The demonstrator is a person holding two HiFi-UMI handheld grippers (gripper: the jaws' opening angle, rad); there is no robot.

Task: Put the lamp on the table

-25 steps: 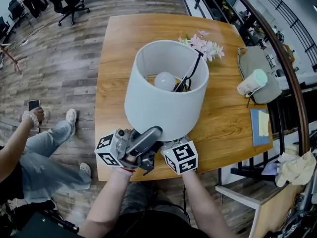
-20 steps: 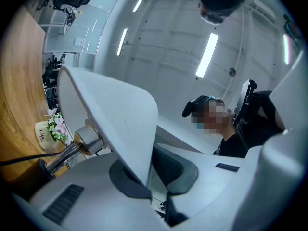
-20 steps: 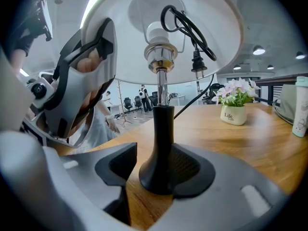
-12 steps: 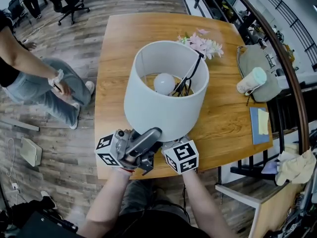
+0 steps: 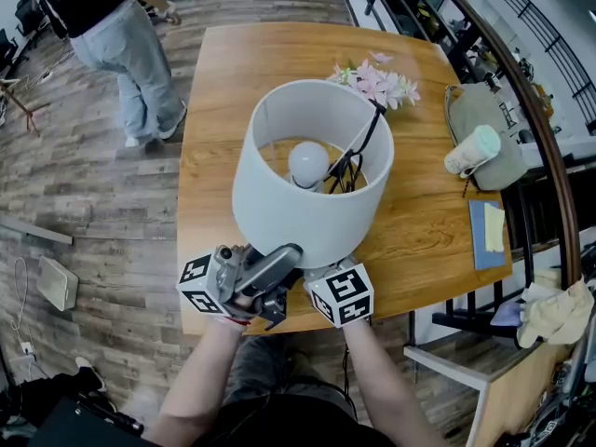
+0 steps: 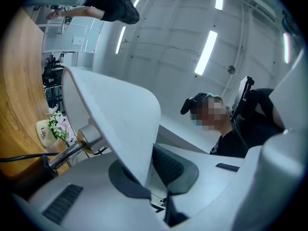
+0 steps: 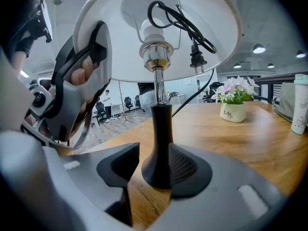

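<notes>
Over the near edge of the wooden table point(image 5: 223, 82), the head view shows the lamp point(image 5: 307, 203) already above the tabletop, its white shade open to the camera with the bulb and a looped black cord point(image 5: 358, 147) lying inside it. The left gripper point(image 5: 287, 257) reaches up to the shade's lower rim on the near side, and a small pot of flowers point(image 5: 382, 84) stands farther back, apart from the lamp. From this view the foot of the lamp is hidden under the shade, so whether it is down cannot be told here. Seen from the left gripper view, the left gripper's jaws are together on the thin wall of the shade point(image 6: 115, 114), pinching its rim, with the metal socket point(image 6: 89, 136) and the tabletop to the left. Seen from the right gripper view, the right gripper point(image 7: 154, 172) has the lamp's black foot point(image 7: 161, 153) between its jaws, which are closing; one pad lies against the foot while the other still shows a gap, so this is not yet a firm clamp. The foot appears to rest on the wood, with the shade a little tilted above it. My judgement is that the carrying is done and the lamp is practically placed: what is left is to settle it upright, then let go of the shade and the foot and draw both tools clear.
</notes>
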